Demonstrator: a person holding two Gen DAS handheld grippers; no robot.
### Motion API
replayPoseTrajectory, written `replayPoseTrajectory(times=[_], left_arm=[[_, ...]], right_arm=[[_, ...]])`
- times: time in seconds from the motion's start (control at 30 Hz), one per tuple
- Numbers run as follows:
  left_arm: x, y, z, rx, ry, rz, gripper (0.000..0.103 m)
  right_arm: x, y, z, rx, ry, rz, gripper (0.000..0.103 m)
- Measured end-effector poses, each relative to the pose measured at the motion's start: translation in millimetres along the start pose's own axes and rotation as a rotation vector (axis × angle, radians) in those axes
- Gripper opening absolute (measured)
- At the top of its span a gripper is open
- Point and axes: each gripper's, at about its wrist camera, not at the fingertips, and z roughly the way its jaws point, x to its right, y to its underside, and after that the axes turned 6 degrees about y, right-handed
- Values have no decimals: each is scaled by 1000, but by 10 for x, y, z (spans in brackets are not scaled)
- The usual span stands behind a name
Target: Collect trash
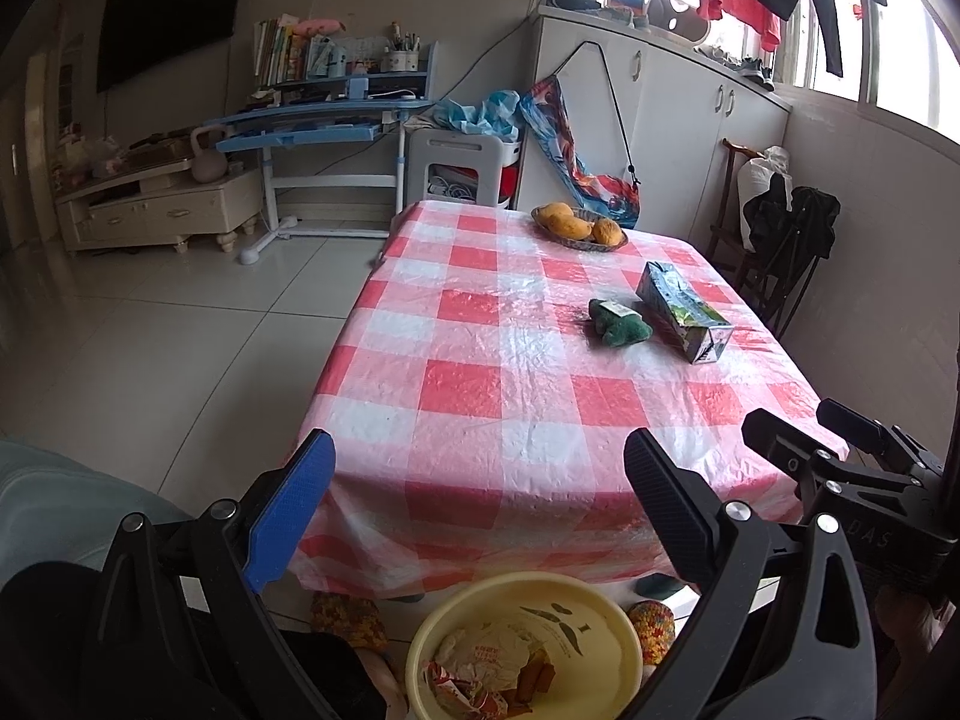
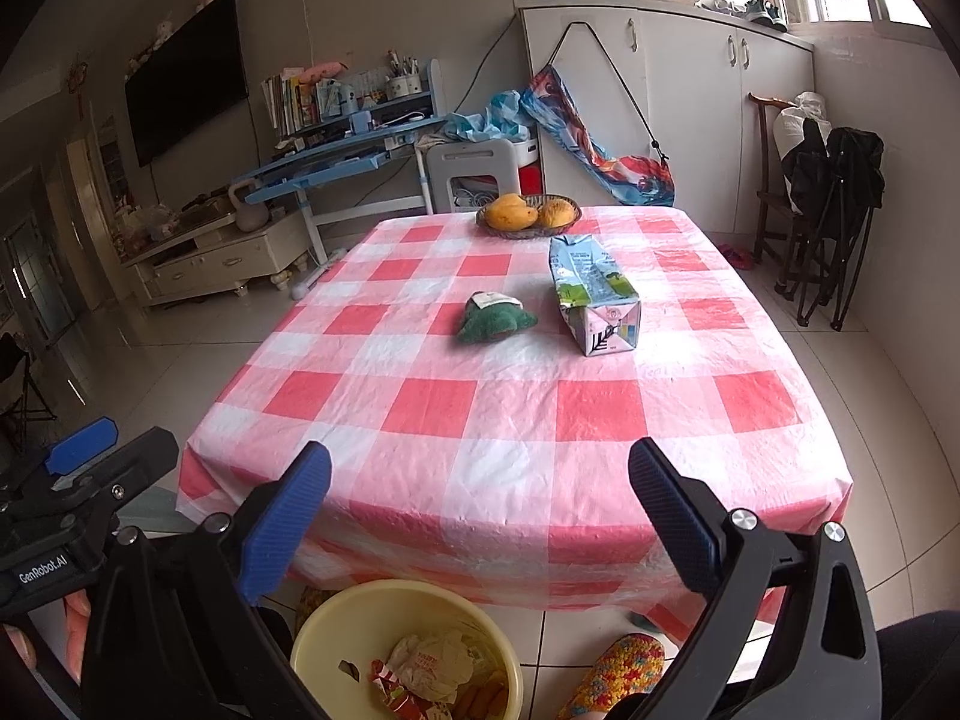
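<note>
Hand-held gripper [image 2: 480, 516] open, checked tablecloth [image 2: 516, 420], tiled floor [image 1: 180, 330]

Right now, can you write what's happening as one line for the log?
left gripper: open, empty | right gripper: open, empty | carton, green toy: on table | bin: holds wrappers

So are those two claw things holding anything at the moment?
No, nothing is held. The left gripper and right gripper both stand open with bare space between their fingers. The carton and green toy lie untouched on the table.
</note>
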Motion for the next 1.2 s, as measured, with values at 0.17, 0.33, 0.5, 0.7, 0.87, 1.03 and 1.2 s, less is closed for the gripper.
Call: replayPoseTrajectory(times=[0.17,0.33,0.5,0.7,0.87,1.03,1.2], left_arm=[[99,-231,128,19,9,42,93],[112,-424,339,6,21,33,93],[144,-556,602,-37,53,1,93],[374,-704,994,-83,75,25,93],[524,-824,1324,-112,85,17,93],[643,-916,1681,-150,96,7,93],[766,-955,2047,-193,91,9,93]], right_arm=[[123,-315,152,-3,22,-25,96],[276,-587,440,-52,57,-66,96],[450,-759,812,-131,85,-70,96],[534,-942,1233,-197,101,-95,96],[603,-1014,1573,-256,93,-93,96],[617,-1023,1858,-310,69,-115,95],[763,-1036,2001,-377,50,-81,66]])
